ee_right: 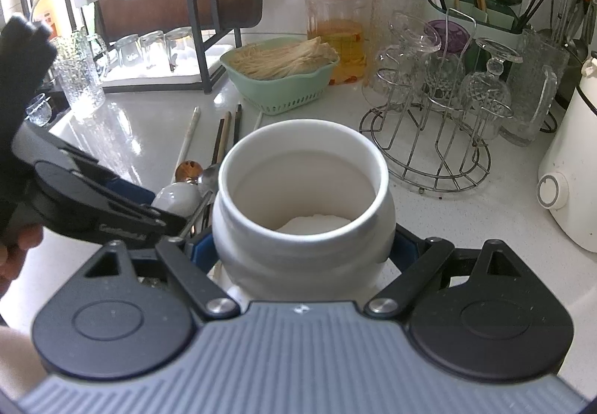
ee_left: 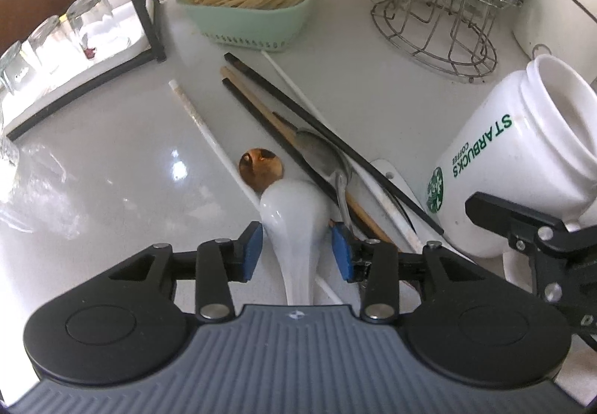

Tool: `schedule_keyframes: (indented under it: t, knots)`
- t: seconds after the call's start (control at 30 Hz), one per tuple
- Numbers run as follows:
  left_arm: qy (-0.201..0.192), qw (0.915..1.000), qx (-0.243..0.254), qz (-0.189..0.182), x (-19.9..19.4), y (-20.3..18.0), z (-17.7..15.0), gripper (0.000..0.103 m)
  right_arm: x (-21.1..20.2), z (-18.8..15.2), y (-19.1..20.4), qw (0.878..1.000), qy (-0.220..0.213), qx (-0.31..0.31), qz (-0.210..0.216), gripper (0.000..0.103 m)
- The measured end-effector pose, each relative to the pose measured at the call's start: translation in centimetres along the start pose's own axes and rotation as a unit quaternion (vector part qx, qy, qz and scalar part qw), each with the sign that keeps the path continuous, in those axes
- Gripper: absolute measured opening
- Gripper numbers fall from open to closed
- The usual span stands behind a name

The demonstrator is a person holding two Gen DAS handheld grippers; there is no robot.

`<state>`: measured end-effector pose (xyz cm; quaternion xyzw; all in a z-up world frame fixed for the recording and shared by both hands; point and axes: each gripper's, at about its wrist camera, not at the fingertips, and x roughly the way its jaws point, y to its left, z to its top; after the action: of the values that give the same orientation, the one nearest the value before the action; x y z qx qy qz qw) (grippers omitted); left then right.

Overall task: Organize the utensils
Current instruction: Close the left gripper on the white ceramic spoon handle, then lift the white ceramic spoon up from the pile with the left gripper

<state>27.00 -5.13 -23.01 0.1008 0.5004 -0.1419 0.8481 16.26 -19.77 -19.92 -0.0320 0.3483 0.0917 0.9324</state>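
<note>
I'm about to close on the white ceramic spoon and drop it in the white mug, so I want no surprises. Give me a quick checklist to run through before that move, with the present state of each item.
1. Left tool straddles the white ceramic soup spoon: ok, a blue pad on each side.
2. Pads pressing the spoon: not ok, gaps show on both sides.
3. Right tool shut on the white Starbucks mug: ok.
4. Mug mouth free: ok, tilted towards the utensils and unobstructed.
5. Spoon free of neighbours: cannot tell; the metal spoon and black chopsticks lie close against its right side.
6. Path from spoon to mug: ok, nothing stands between them.
</note>
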Motion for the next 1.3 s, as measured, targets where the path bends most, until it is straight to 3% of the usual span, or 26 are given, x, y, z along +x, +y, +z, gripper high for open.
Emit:
schedule_keyframes:
  t: [0.2,0.33,0.73,1.3]
  knots:
    - [-0.005,0.9999,0.006,0.013,0.5,-0.1,0.5,0.049,0.0,0.1,0.0,1.0,0.001,-0.002,0.002,0.091]
    - [-0.004,1.0,-0.002,0.004,0.6,0.3,0.5,0.044,0.1,0.1,-0.1,1.0,0.0,-0.003,0.003,0.091]
    - [-0.007,0.9998,-0.018,-0.003,-0.4,0.8,0.0,0.043,0.1,0.0,0.0,1.0,-0.001,-0.004,0.004,0.091]
    - [-0.093,0.9943,-0.046,-0.023,-6.5,0.6,1.6,0.038,0.2,0.0,0.2,1.0,-0.006,-0.008,0.005,0.091]
